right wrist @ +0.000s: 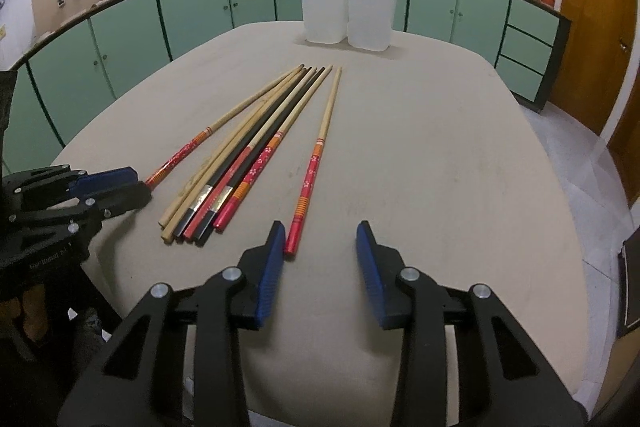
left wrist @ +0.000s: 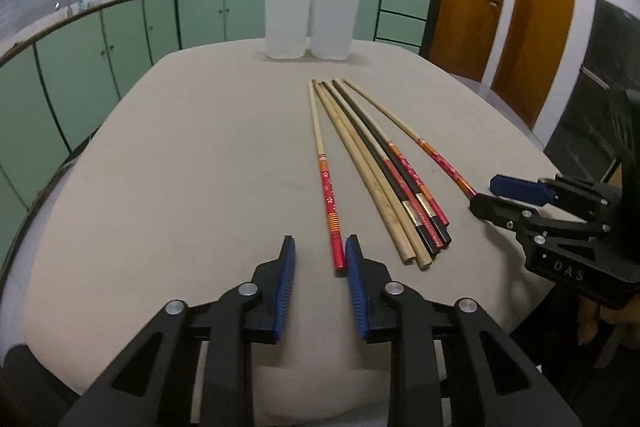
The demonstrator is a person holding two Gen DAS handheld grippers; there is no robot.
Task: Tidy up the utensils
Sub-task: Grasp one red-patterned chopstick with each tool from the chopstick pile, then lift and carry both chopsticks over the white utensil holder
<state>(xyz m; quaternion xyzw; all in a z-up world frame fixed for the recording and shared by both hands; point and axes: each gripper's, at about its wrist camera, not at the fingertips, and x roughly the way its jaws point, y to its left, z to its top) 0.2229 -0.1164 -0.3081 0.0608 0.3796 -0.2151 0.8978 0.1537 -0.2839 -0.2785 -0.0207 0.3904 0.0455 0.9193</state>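
Several chopsticks lie in a fan on the beige table (left wrist: pixel 180 167). In the left wrist view, my left gripper (left wrist: pixel 320 243) is open, and the red end of one light-wood chopstick (left wrist: pixel 326 179) lies between its blue pads, close against the right pad. A bundle of plain, black and red chopsticks (left wrist: pixel 392 187) lies just to its right. My right gripper (right wrist: pixel 320 227) is also open. The red end of another chopstick (right wrist: pixel 316 163) sits just inside its left pad. Each gripper appears in the other's view, my right gripper (left wrist: pixel 484 194) and my left gripper (right wrist: pixel 136 185), straddling its chopstick's end.
A pair of white containers (left wrist: pixel 312 23) stands side by side at the table's far end. Green cabinets (right wrist: pixel 200 11) with a counter run behind the table. Brown doors (left wrist: pixel 532 27) stand at the right. The table's near edge curves just under both grippers.
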